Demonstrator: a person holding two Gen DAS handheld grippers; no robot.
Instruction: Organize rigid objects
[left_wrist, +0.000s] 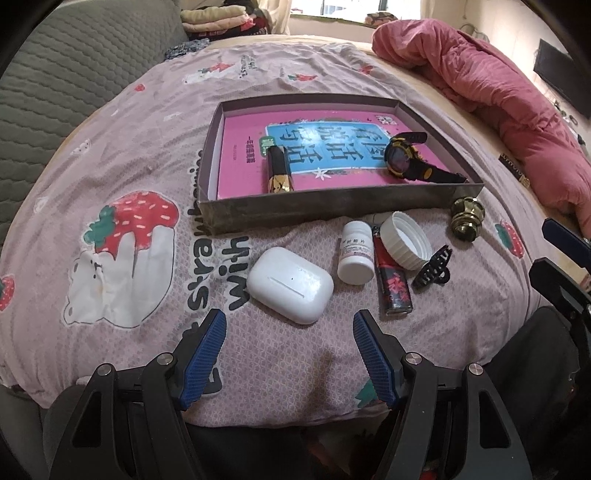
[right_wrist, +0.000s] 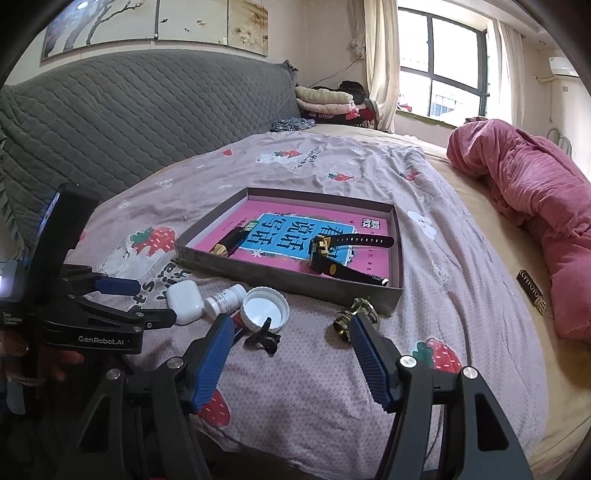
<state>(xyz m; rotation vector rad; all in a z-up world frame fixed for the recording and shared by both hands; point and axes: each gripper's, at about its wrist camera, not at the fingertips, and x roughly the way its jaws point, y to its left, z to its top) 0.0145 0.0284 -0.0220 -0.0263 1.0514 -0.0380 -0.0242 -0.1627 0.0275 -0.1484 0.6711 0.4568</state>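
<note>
A shallow grey box lies on the bed with a pink book, a black-and-gold lipstick and a black-yellow watch inside. In front of it lie a white earbud case, a white pill bottle, a red lighter, a white jar lid, a black hair clip and a brass knob. My left gripper is open, just short of the earbud case. My right gripper is open, between the clip and the knob.
A pink quilt is bunched along the right side of the bed. A grey quilted headboard stands at the far left, folded clothes beyond it. The strawberry-print sheet covers the bed.
</note>
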